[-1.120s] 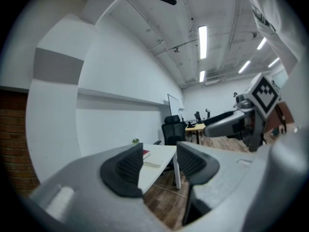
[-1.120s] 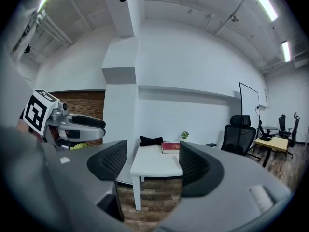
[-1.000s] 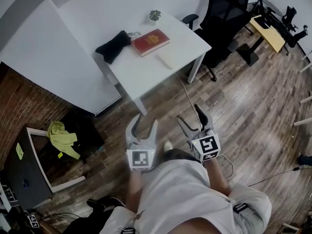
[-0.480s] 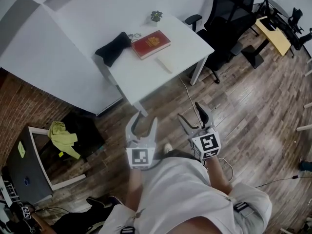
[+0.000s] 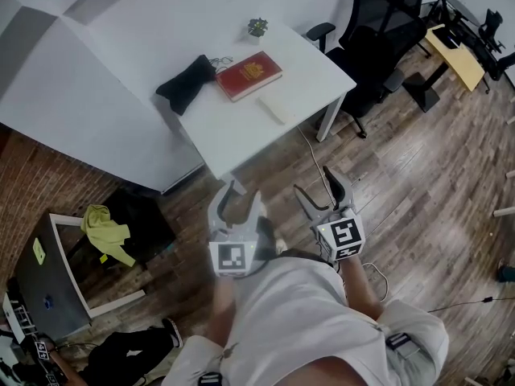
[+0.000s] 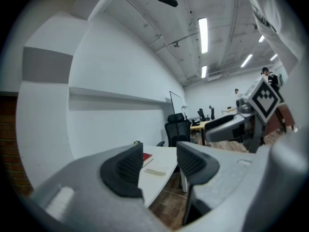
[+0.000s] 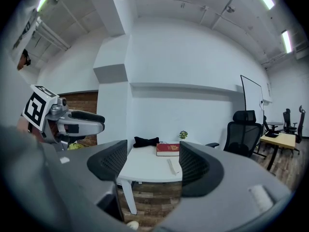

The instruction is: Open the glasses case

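A white table (image 5: 241, 127) stands ahead, well beyond both grippers. On it lie a slim white case-like object (image 5: 272, 108), a red book (image 5: 249, 74), a black bow-shaped pouch (image 5: 186, 81) and a small plant (image 5: 256, 27). My left gripper (image 5: 243, 193) and right gripper (image 5: 314, 182) hang side by side over the wooden floor, both open and empty. In the right gripper view the white object (image 7: 171, 166) and the red book (image 7: 168, 149) show between the jaws of the right gripper (image 7: 152, 166). The left gripper (image 6: 159, 166) frames the table's corner (image 6: 164, 170).
Black office chairs (image 5: 378, 22) stand right of the table, with a yellow desk (image 5: 455, 51) beyond them. A cable (image 5: 310, 155) runs across the floor near the table leg. At the left, a dark box holds a yellow-green cloth (image 5: 109, 232).
The table has drifted slightly right and lower in the head view. Both grippers stay open, side by side, much as before.
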Demonstrator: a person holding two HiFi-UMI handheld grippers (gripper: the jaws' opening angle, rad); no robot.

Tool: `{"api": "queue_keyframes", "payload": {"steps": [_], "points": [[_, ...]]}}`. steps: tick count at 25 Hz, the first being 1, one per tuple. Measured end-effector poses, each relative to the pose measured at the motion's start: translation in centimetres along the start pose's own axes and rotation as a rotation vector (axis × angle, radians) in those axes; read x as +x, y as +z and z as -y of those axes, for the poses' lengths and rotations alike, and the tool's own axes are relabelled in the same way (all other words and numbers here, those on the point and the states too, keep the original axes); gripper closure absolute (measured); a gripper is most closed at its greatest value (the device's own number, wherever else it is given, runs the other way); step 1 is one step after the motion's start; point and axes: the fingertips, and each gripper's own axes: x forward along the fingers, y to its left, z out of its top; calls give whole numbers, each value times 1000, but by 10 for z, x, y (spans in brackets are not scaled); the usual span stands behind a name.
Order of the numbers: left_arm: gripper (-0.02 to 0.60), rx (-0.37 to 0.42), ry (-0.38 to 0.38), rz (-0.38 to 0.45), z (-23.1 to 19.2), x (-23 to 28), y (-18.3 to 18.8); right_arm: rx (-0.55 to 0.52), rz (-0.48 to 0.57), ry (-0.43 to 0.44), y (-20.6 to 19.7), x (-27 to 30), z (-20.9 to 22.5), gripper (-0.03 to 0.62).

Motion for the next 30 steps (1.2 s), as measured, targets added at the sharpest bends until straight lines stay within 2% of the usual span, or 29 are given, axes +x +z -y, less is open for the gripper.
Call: {"api": "queue_keyframes", "payload": {"steps": [10, 30], "points": [[365, -11, 3, 14, -27, 39, -2, -12, -7, -5, 5, 41, 17, 255], [367, -42, -70, -9, -105, 154, -15, -4, -70, -67, 19, 159, 70, 255]]}}
